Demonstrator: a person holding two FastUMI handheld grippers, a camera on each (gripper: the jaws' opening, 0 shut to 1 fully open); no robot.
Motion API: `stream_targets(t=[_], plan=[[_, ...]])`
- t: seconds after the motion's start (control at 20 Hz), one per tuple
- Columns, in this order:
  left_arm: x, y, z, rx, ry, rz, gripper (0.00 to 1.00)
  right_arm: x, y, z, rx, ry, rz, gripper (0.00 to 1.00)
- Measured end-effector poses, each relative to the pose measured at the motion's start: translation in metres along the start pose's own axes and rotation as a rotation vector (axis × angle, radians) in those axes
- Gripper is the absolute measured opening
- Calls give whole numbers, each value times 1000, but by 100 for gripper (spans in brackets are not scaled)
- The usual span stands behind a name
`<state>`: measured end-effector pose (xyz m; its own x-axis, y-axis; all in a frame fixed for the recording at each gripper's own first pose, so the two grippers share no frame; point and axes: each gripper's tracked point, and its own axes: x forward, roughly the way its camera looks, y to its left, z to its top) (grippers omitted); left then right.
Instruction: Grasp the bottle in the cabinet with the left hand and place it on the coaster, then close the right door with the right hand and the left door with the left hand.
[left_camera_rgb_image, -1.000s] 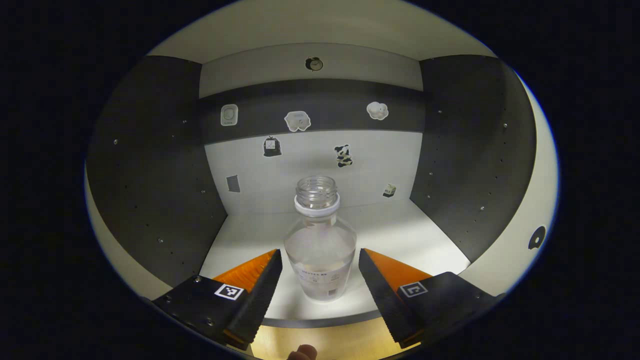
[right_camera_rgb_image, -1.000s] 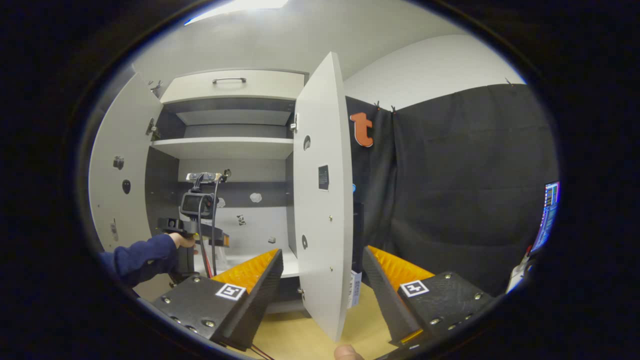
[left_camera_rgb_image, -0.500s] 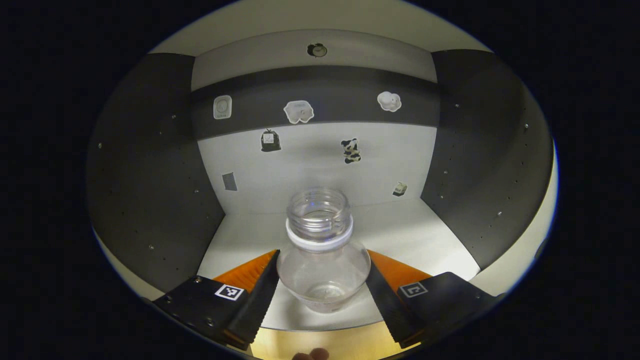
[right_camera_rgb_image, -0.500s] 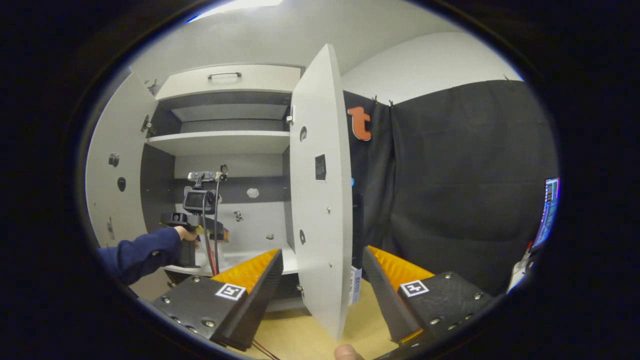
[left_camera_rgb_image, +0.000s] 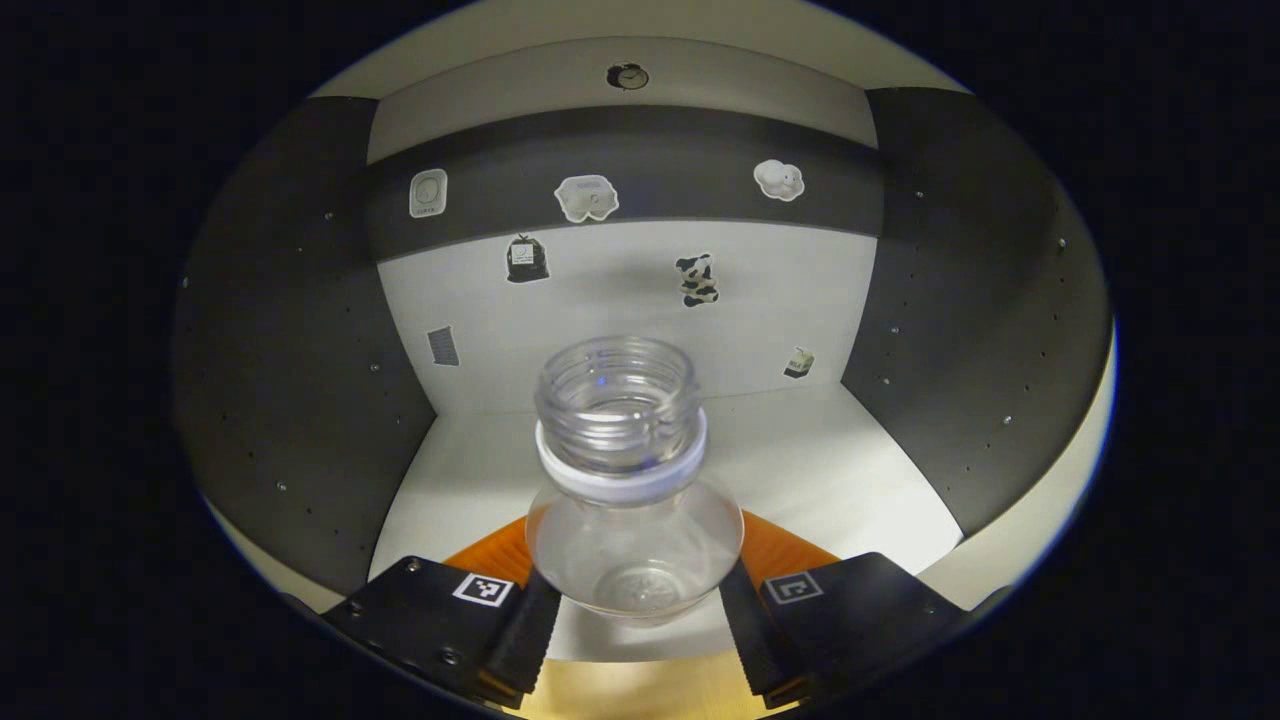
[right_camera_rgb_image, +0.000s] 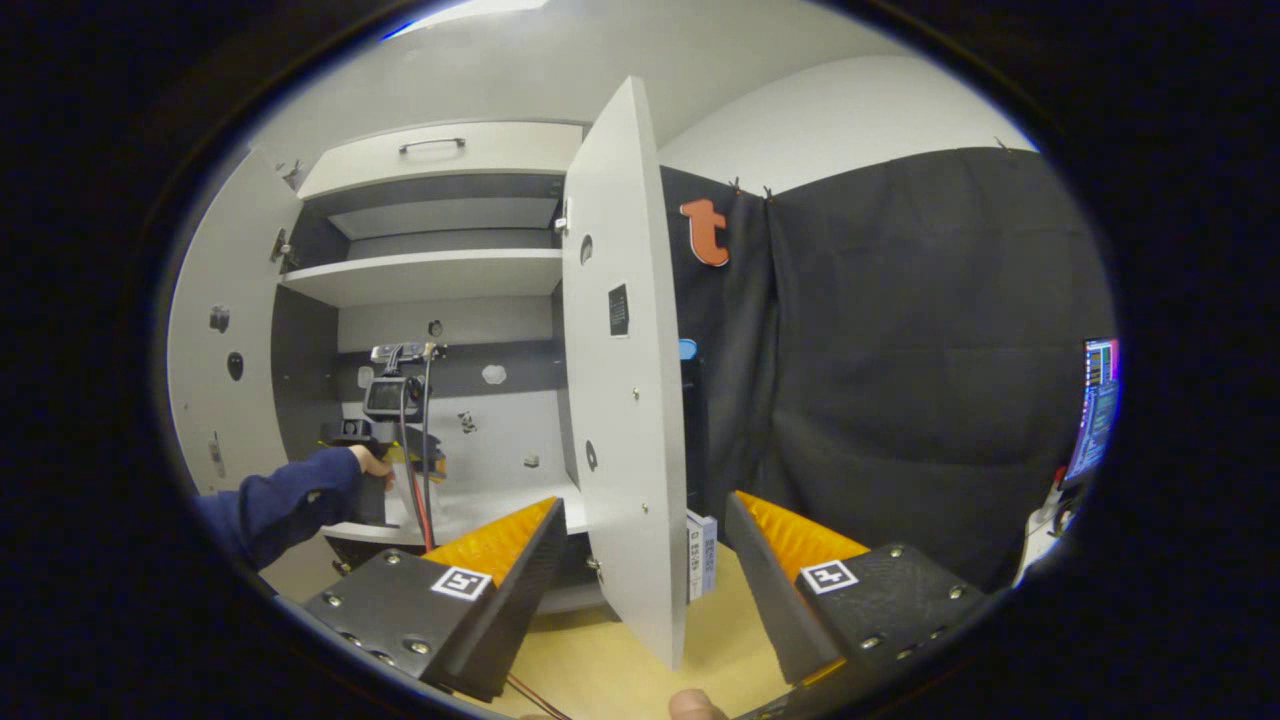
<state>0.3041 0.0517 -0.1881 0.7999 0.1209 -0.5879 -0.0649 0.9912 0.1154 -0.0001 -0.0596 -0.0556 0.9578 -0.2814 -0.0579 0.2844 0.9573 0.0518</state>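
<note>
The cabinet (right_camera_rgb_image: 440, 300) stands on a light wooden table (right_camera_rgb_image: 610, 670), with the black cloth wall (right_camera_rgb_image: 900, 350) to its right and a bright screen (right_camera_rgb_image: 1095, 405) past the cloth. Inside, the floor shelf (left_camera_rgb_image: 830, 480) is white, the side walls are dark, and small stickers (left_camera_rgb_image: 585, 197) dot the back wall.

In the left gripper view, the left gripper (left_camera_rgb_image: 635, 625) reaches into the cabinet. The clear bottle (left_camera_rgb_image: 630, 490), with no cap and a white ring at its neck, stands on the shelf near the front edge, right between the two fingers. The fingers sit tight against its round sides, so the claw looks closed on it.

The right gripper view looks from outside the cabinet. At the left a blue sleeve (right_camera_rgb_image: 280, 500) and hand hold the left gripper inside the cabinet. The left door (right_camera_rgb_image: 210, 350) is swung wide open. The right door (right_camera_rgb_image: 625, 400) also stands open, edge-on, just in front of the right gripper (right_camera_rgb_image: 640, 575). That claw is spread wide and holds nothing. The door's lower edge sits between its fingers, not touching them. A small box (right_camera_rgb_image: 700, 555) stands on the table just right of the door.

There is open shelf behind the bottle.
</note>
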Motion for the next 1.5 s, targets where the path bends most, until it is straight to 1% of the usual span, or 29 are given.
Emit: stream_targets(t=[0.05, 0.35, 0.45, 0.65, 0.85, 0.95, 1.15, 1.25, 1.35, 1.5], plan=[[-1, 1, 0, -4, 1, 1, 76, 0, -1, 0, 1, 1, 1, 97], [-20, 6, -7, -29, 5, -16, 76, -8, -4, 1, -4, 2, 12, 97], [-35, 3, -7, -28, -7, -38, 77, -10, -2, -1, -4, 9, 23, 97], [-69, -1, -10, -17, -40, -74, 76, -15, 5, 0, -12, 13, 59, 97], [-104, -6, -27, -30, -83, -99, 76, -22, 9, 1, -30, 13, 86, 97], [-120, -7, -37, -37, -124, -101, 76, -26, 7, -2, -36, 18, 87, 97], [-143, -10, -76, -42, -198, -85, 76, -34, 1, -7, -49, 25, 78, 97], [-151, -13, -103, -56, -224, -85, 76, -38, -2, -9, -62, 27, 75, 97], [-156, -15, -132, -82, -233, -81, 76, -41, -4, -11, -80, 33, 73, 97], [-160, -10, -177, -111, -241, -51, 77, -41, -8, -16, -101, 46, 62, 97]])
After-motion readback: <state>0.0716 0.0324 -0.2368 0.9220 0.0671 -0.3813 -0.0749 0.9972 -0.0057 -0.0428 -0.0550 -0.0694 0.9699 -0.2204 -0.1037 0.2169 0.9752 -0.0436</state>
